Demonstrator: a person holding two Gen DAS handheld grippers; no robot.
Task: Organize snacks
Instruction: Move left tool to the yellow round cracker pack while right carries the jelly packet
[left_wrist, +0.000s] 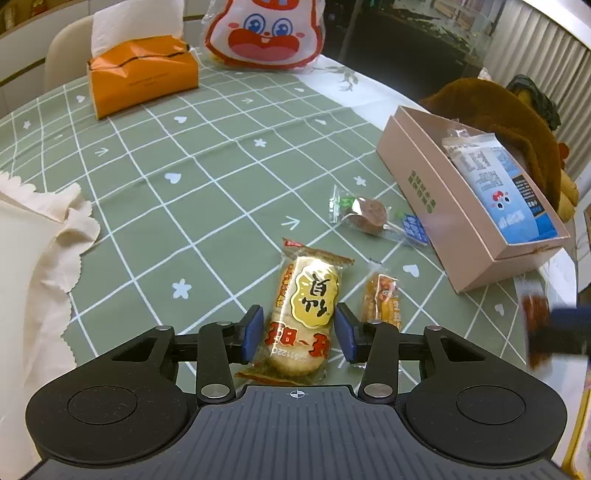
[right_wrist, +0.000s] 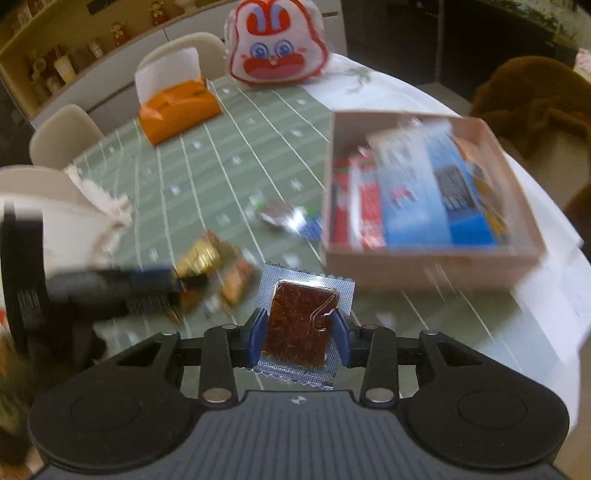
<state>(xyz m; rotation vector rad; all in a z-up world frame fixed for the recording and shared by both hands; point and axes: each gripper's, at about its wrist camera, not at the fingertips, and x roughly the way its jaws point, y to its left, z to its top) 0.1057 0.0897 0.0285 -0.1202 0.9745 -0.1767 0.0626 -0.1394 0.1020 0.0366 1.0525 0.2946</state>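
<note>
My left gripper (left_wrist: 299, 332) has its blue pads on both sides of a yellow rice-cracker packet (left_wrist: 304, 310) that lies on the green checked tablecloth; the pads touch its sides. My right gripper (right_wrist: 299, 332) is shut on a clear packet with a dark red-brown square snack (right_wrist: 301, 325), held above the table in front of the pink box (right_wrist: 424, 258). The pink box (left_wrist: 417, 177) holds a blue-and-white packet (left_wrist: 506, 192) and red packets (right_wrist: 365, 206). A small orange snack (left_wrist: 382, 299) and a wrapped brown round snack (left_wrist: 369, 216) lie on the cloth.
An orange tissue box (left_wrist: 144, 77) and a rabbit-face bag (left_wrist: 266, 33) stand at the far side. A cream cloth (left_wrist: 40, 240) lies at the left edge. A brown plush chair (left_wrist: 491, 110) stands behind the box. The right view is motion-blurred.
</note>
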